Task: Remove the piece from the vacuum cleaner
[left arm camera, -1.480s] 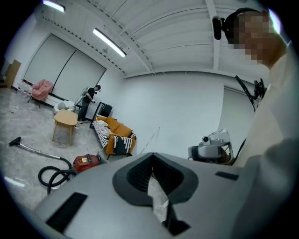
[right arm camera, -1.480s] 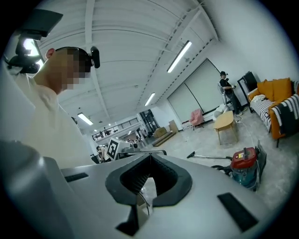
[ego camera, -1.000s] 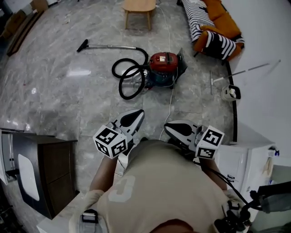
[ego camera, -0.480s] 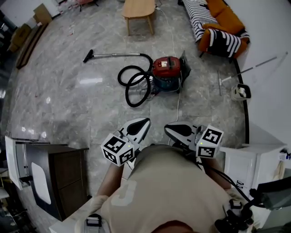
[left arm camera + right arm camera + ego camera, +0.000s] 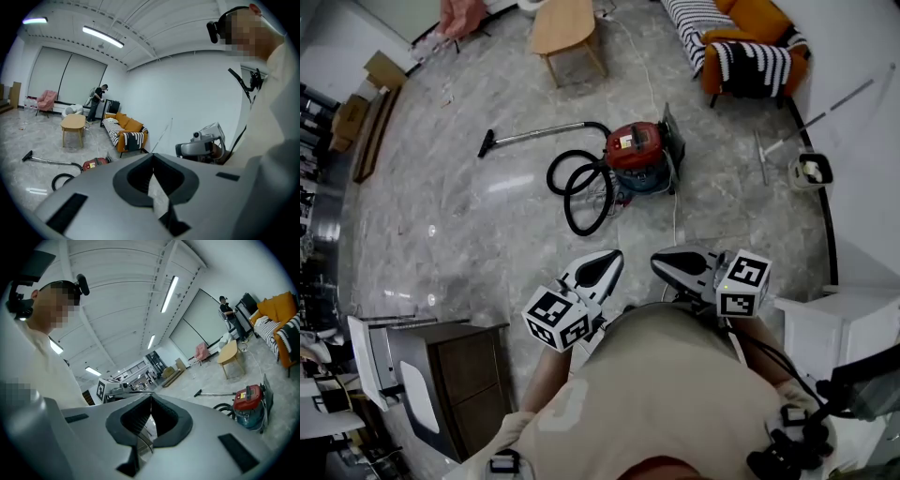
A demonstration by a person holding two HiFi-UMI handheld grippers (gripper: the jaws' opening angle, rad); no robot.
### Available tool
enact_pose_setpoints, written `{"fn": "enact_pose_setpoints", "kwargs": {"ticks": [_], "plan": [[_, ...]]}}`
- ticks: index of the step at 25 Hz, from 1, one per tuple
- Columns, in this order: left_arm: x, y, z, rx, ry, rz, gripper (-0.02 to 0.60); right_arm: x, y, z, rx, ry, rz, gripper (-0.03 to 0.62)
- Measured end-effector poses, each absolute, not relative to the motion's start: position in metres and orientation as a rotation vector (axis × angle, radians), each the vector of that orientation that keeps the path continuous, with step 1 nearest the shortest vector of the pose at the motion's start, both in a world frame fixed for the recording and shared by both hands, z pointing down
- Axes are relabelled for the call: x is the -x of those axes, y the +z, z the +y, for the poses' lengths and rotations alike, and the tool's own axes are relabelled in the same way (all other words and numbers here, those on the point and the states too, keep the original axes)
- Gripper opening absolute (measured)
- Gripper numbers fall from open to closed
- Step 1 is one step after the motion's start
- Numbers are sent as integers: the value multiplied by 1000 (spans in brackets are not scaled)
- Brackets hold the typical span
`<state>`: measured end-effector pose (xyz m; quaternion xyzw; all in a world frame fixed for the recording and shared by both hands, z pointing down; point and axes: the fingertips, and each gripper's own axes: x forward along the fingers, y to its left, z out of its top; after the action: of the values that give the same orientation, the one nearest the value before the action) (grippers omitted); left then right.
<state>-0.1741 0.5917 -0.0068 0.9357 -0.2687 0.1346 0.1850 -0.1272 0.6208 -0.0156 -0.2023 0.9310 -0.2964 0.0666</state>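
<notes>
A red and blue vacuum cleaner (image 5: 638, 156) sits on the grey marble floor, its black hose (image 5: 579, 184) coiled at its left. A metal wand with a black floor nozzle (image 5: 487, 143) runs out to the left. The cleaner (image 5: 94, 163) also shows small in the left gripper view, and the cleaner (image 5: 248, 405) in the right gripper view. My left gripper (image 5: 602, 267) and right gripper (image 5: 675, 262) are held close to my chest, well short of the cleaner. Both are shut with nothing between the jaws.
A wooden table (image 5: 563, 23) stands beyond the cleaner. An orange sofa with striped throws (image 5: 741, 37) is at the far right. A mop and white bucket (image 5: 810, 170) lie by the right wall. A dark cabinet (image 5: 450, 384) stands at my left, a white unit (image 5: 830, 323) at my right.
The head view has shifted, so the vacuum cleaner sits a little lower and more central. Both grippers stay shut near my chest, drifted slightly right and down in the view.
</notes>
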Motion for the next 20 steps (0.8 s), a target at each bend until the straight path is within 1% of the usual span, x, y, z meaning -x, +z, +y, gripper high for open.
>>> {"fn": "enact_pose_setpoints", "kwargs": {"ticks": [4,11,20], "plan": [[140,0,590,-2628,433,-781,5,96,-16,616,543,-845,2840,2],[108,-9,578,-2659,563,-884,5,58,-7,615,468,-821,2882,2],[76,-1,559,-2700,665,-816,5,22,2,603,589,-826,2822,2]]}}
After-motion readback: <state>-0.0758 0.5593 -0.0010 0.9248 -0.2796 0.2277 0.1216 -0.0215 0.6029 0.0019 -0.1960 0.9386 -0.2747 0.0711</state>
